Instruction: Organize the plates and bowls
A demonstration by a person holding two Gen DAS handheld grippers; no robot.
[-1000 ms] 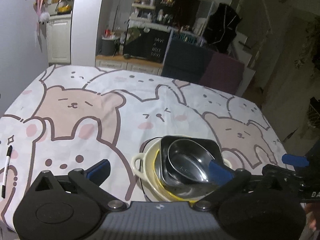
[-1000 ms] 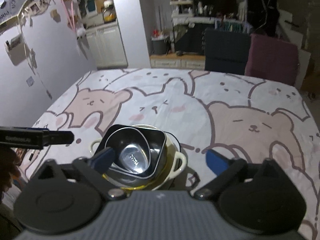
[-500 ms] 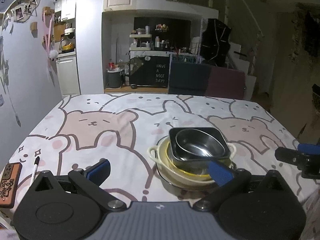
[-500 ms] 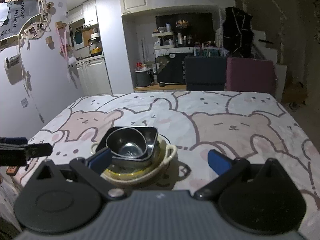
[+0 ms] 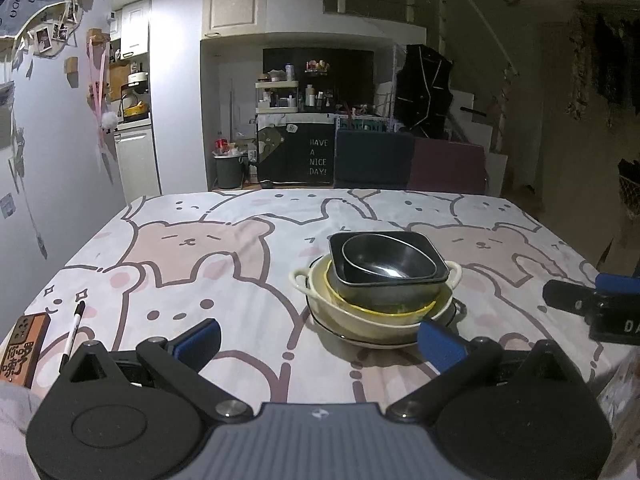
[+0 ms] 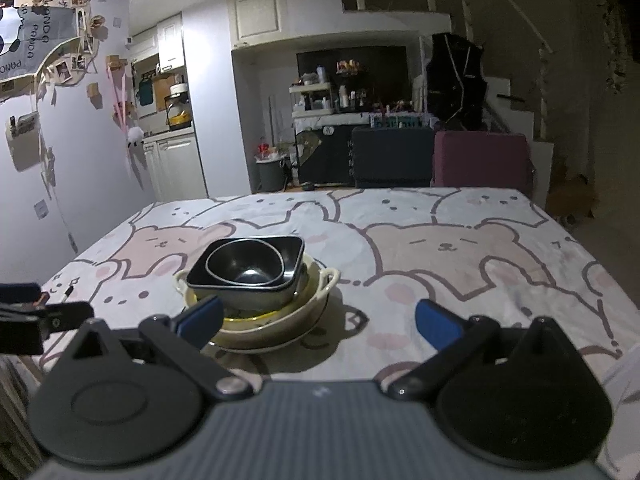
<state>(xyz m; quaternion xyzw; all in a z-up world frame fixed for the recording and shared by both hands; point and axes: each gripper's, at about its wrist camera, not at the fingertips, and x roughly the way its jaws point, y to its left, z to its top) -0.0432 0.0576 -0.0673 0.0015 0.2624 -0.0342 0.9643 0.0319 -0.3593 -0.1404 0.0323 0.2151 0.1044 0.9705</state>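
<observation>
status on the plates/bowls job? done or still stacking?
Looks essentially done. The dishes sit nested in one stack: round metal bowl inside the dark square bowl, then the cream two-handled bowl, on a plate. Nothing is in hand: left gripper and right gripper are both open and empty, short of the stack. No loose dishes show on the tablecloth.

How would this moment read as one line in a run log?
dishes: nested in one stack on tablecloth | left tongs: open, empty | right tongs: open, empty
</observation>
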